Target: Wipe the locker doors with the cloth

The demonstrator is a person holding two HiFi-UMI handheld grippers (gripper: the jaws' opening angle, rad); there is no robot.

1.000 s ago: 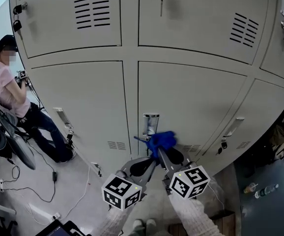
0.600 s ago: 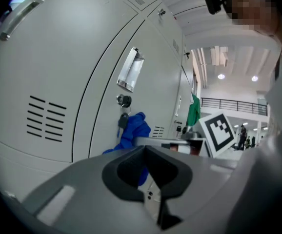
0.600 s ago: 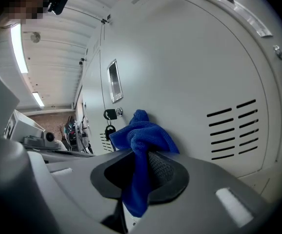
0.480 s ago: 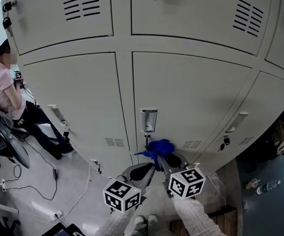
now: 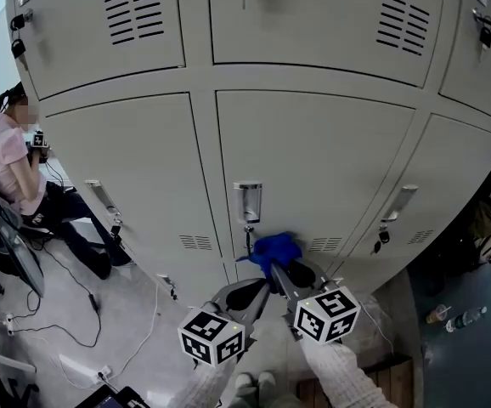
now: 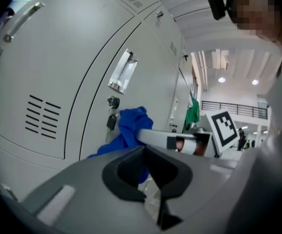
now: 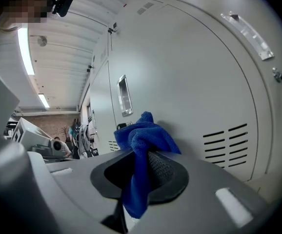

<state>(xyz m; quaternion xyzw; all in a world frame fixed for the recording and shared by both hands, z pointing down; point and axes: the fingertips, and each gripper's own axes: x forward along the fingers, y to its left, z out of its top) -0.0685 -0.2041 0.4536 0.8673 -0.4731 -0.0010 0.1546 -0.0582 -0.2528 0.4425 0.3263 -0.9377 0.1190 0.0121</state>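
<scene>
Light grey floor (image 5: 143, 304), black cables (image 5: 63, 337) trailing at left. Seated person (image 5: 12, 164) in pink top at far left. Ceiling strip lights (image 7: 25, 45) lit. Brick wall (image 7: 58, 127) far back.

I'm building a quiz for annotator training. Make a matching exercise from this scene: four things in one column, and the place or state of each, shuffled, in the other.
1. blue cloth
2. left gripper
3. key
4. seated person

A. hangs from the lock below the recessed handle
B. at the head view's far left, in a pink top
C. jaws together, holding nothing
D. clamped in the right gripper

Pairs: 1-D, 2-C, 3-A, 4-B.
</scene>
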